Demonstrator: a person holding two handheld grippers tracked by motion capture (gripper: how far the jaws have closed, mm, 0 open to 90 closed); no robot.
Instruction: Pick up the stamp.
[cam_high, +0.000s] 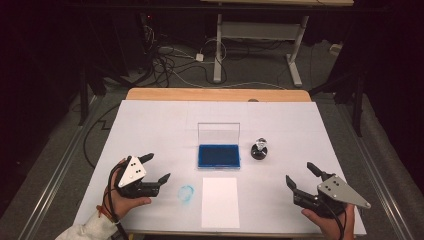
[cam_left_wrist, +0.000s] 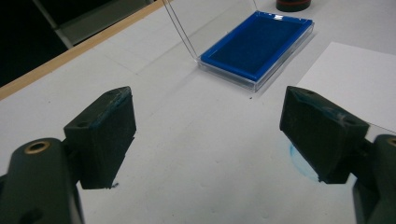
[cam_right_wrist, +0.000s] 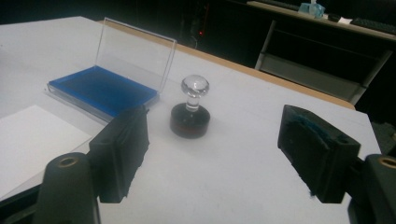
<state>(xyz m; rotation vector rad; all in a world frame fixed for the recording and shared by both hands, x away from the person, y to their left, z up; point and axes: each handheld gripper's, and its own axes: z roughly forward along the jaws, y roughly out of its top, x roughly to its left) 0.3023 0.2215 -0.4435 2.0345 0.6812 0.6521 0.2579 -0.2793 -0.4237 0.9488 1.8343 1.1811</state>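
Right gripper (cam_right_wrist: 212, 156), jaws spread and empty, low over white bench (cam_high: 150, 125), facing round dark stamp with clear glass knob (cam_right_wrist: 190, 108) beside open blue ink pad (cam_right_wrist: 100, 90); risk: apparently smooth knob slipping, stamp toppling.

Both tongs are black, each with two blocky jaws whose pads carry blue smears. The left tongs (cam_high: 156, 167) and the right tongs (cam_high: 300, 173) each bear a grey three-cornered plate dotted with dark screws. A brass-ringed hole sits beside each jaw. A white sleeve (cam_high: 87, 229) with a red band covers the left wrist.
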